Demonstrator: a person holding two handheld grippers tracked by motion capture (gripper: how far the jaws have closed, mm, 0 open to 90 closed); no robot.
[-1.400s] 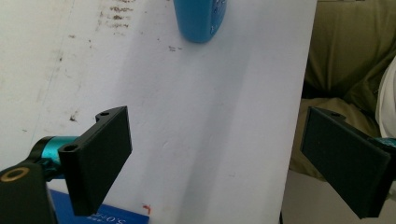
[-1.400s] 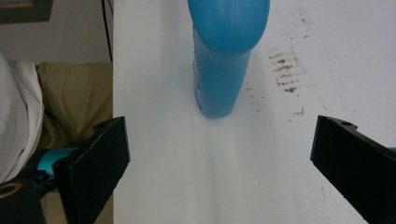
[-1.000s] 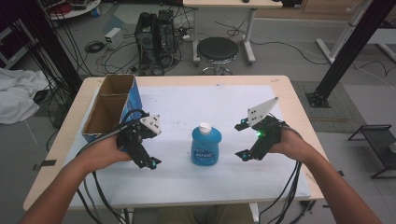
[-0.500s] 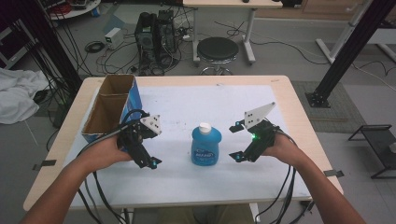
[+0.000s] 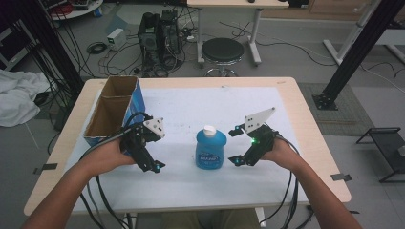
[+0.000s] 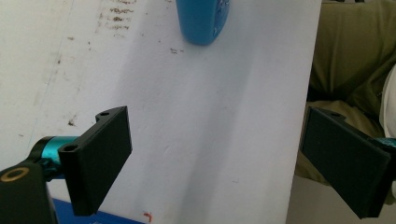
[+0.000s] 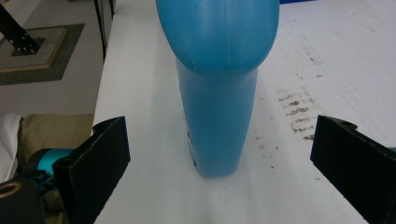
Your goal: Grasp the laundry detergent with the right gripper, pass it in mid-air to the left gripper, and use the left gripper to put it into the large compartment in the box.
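A blue plastic bottle (image 5: pixel 210 150) with a white cap stands upright on the white mat near the table's middle. My right gripper (image 5: pixel 234 146) is open just right of it, jaws pointing at its side. In the right gripper view the bottle (image 7: pixel 217 93) rises close ahead, between and just beyond the open right gripper (image 7: pixel 222 140). My left gripper (image 5: pixel 152 151) rests on the mat left of the bottle, a hand's width away. Its own view shows the left gripper (image 6: pixel 219 163) open over bare mat, with the bottle's base (image 6: pixel 203 18) farther off.
An open cardboard box (image 5: pixel 112 109) with a blue side stands at the table's left, just behind my left hand. The white mat (image 5: pixel 191 105) covers most of the wooden table. A stool (image 5: pixel 222 50) and computer gear stand on the floor beyond the far edge.
My right gripper has moved left, closer to the bottle, and stays open. The left gripper and the bottle have not moved.
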